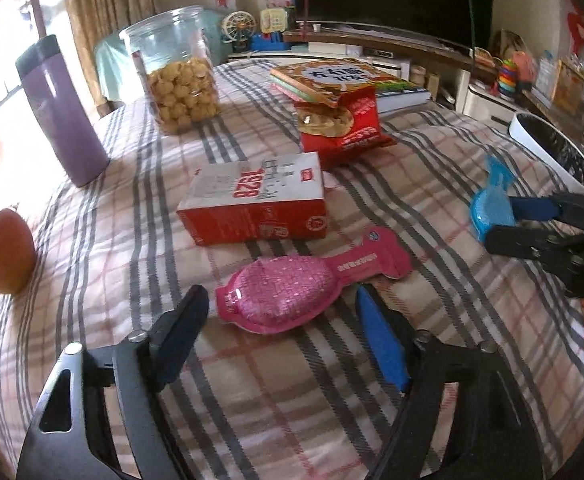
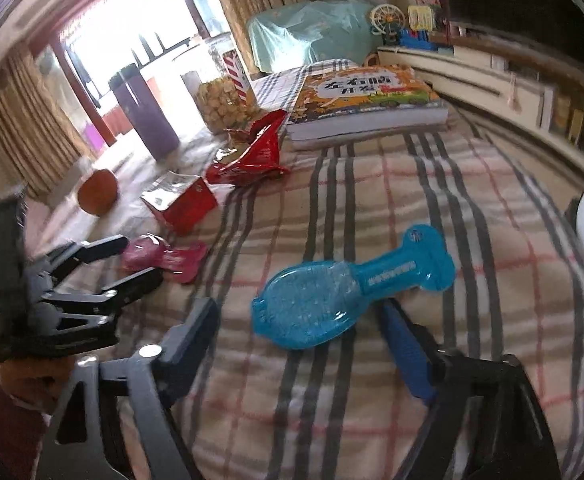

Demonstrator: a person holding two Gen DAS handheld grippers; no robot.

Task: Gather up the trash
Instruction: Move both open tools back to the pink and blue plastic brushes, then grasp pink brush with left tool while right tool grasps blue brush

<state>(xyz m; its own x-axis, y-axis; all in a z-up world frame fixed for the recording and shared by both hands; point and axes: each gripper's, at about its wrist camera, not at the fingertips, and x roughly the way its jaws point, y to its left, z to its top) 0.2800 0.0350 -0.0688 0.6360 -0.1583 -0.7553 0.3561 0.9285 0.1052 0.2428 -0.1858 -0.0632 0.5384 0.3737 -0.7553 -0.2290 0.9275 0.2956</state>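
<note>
A plaid cloth (image 1: 252,380) in grey, red and cream covers the whole surface, and everything lies or stands on it. At its far side a thick book (image 2: 367,100) with a colourful cover lies flat; in the left wrist view it sits atop a small stack. Left of it stands a clear plastic jar (image 1: 176,76) partly filled with round biscuits, and further left a purple tumbler (image 1: 62,112) stands upright. A white bin (image 1: 551,148) with a dark lining shows at the right edge. Leaning against the book is a torn red snack bag (image 1: 343,128), and just in front of it a red and white carton (image 1: 252,208) lies on its side. An orange fruit (image 1: 4,256) rests near the left edge. Nearest the cameras are two spoon-shaped blister packs: the pink pack (image 1: 292,292) lies flat between the fingers of the left claw (image 1: 282,320), whose jaws stand apart on either side of it, not pressing it; the blue pack (image 2: 339,296) lies likewise between the parted fingers of the right claw (image 2: 299,328), also ungripped. Both packs rest on the cloth, well apart.
</note>
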